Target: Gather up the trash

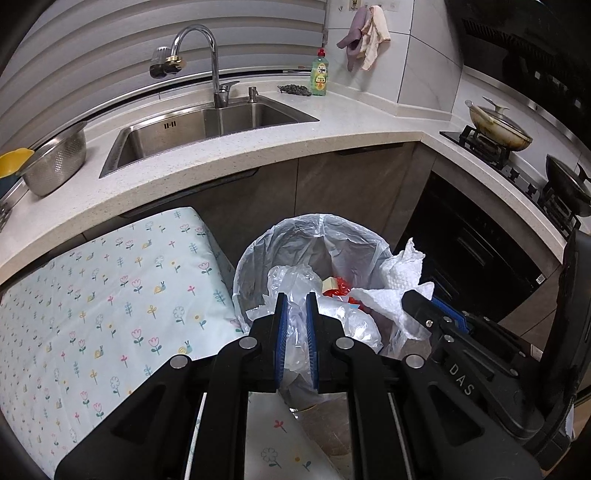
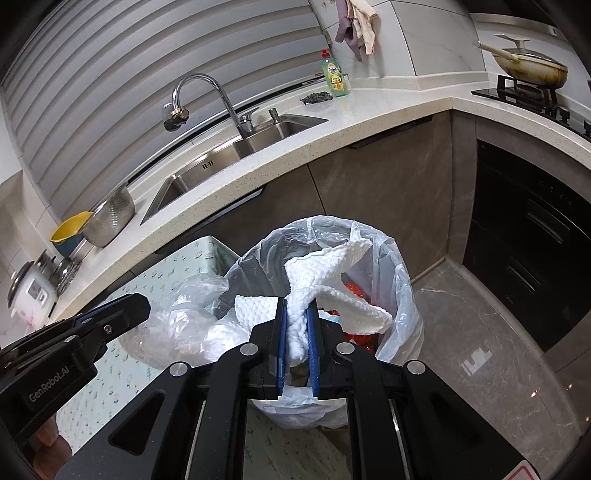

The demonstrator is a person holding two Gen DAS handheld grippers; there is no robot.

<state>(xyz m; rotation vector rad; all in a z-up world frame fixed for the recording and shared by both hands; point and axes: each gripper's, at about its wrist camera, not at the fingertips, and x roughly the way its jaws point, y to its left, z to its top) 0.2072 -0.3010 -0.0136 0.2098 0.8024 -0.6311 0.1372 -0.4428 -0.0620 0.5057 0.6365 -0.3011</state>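
Left gripper (image 1: 295, 299) clenched on clear plastic wrap (image 1: 295, 325); right gripper (image 2: 296, 306) grasping paper towel (image 2: 325, 273); both above lined bin (image 2: 402, 295).

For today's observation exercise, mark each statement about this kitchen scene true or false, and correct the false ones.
1. The right gripper holds a white paper towel over the lined trash bin. True.
2. The left gripper is empty. False: it pinches clear crumpled plastic.
3. The dish soap bottle stands on the counter behind the sink. True.
4. The faucet is running. False: no water shows.
5. The bin is empty. False: red trash lies inside.
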